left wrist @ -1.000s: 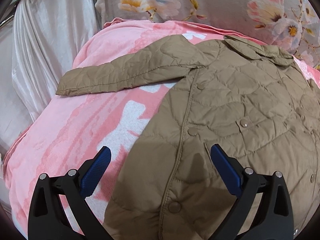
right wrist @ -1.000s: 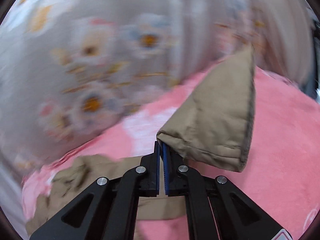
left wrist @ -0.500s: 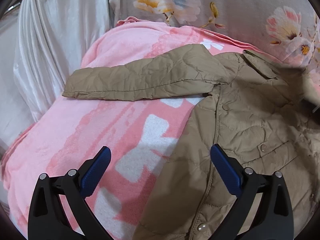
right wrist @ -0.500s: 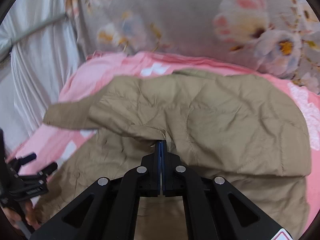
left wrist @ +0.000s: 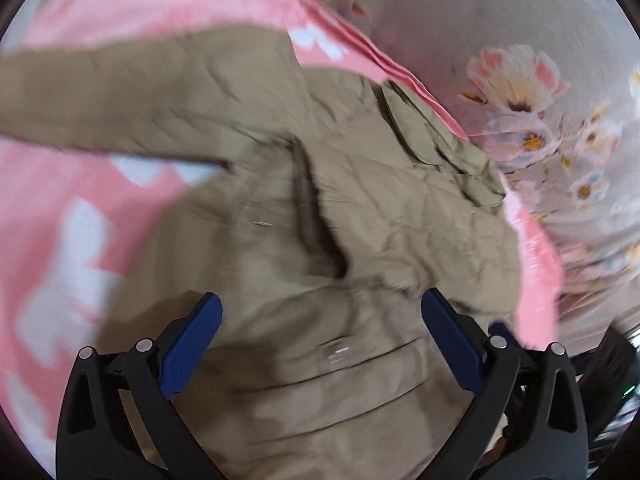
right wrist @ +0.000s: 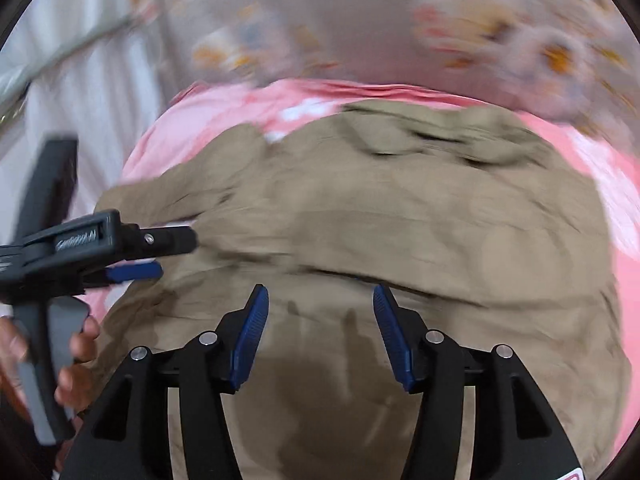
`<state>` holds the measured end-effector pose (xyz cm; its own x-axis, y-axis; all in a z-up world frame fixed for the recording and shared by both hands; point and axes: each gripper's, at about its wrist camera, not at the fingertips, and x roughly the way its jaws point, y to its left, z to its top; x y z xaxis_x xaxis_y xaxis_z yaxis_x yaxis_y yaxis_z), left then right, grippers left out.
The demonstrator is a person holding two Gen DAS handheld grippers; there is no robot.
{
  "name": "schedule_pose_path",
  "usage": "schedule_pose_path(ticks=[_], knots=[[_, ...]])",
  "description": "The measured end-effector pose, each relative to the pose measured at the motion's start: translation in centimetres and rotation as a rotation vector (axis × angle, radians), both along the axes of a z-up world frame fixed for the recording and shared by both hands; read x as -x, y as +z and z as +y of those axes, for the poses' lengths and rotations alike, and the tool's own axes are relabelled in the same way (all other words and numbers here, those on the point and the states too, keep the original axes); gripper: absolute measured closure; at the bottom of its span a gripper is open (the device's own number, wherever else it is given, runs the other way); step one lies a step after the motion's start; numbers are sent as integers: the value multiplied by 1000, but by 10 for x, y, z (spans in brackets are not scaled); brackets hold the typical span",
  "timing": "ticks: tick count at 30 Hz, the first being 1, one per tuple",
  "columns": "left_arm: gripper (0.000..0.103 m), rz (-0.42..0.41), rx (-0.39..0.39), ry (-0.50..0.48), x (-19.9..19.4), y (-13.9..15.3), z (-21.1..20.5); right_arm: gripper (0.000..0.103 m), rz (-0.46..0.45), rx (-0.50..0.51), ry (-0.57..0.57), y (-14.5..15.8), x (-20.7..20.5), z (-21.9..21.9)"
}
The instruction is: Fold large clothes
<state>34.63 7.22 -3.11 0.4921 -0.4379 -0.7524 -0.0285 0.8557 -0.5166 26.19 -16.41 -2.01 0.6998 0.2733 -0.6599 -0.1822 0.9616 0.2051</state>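
Your pink blanket [left wrist: 60,216] fills the left side of the left wrist view, under the floral bedding [left wrist: 520,80] at upper right. The tan jacket [left wrist: 320,208] lies spread across the frame's centre, one sleeve [left wrist: 100,100] reaching left. Your left gripper [left wrist: 320,336] and right gripper [right wrist: 320,328] both hover spread wide above it, holding nothing.
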Motion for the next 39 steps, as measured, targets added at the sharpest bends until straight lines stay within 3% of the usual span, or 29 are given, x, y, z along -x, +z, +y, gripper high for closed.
schedule_pose_path(ticks=[4,6,8,9,10,11,13,15,17,20,22,24,26,29,33,35,39], knots=[[7,18,61,54,-22,-11,-9,48,39,-152,-243,-8,9,-105],[22,19,80,76,-26,-10,-9,47,55,-253,-339,-15,8,-147],[56,6,86,49,-30,-6,-12,47,79,-352,-428,-26,4,-188],[65,-6,61,21,-33,-2,-15,47,90,-384,-454,-32,0,-199],[89,-16,35,13,-35,1,-17,47,102,-422,-485,-38,-3,-211],[97,-26,9,8,-36,4,-18,49,112,-483,-504,-45,-8,-223],[100,-54,-3,12,-36,12,-14,52,123,-557,-509,-52,-20,-232],[101,-103,-19,25,-35,24,-10,65,132,-588,-526,-55,-31,-234],[101,-142,-45,21,-34,33,-10,100,102,-614,-524,-50,-38,-236],[101,-178,-117,8,-29,32,-12,101,2,-600,-512,-28,-30,-229],[101,-147,-199,-25,-31,11,-21,102,-31,-471,-521,-16,-22,-221],[100,-101,-234,-47,-33,-14,-25,102,28,-276,-537,-22,-28,-210],[100,-120,-276,-47,-32,-26,-30,102,128,-157,-520,-42,-41,-201],[99,-141,-349,-60,-31,-25,-39,102,156,-49,-506,-49,-44,-192],[91,-169,-375,-82,-21,-13,-32,98,150,-35,-513,-38,-26,-194],[65,-213,-402,-66,-7,5,-23,92,115,-51,-525,-23,0,-198],[61,-324,-449,-39,9,54,-25,92,-6,-20,-463,18,25,-168]])
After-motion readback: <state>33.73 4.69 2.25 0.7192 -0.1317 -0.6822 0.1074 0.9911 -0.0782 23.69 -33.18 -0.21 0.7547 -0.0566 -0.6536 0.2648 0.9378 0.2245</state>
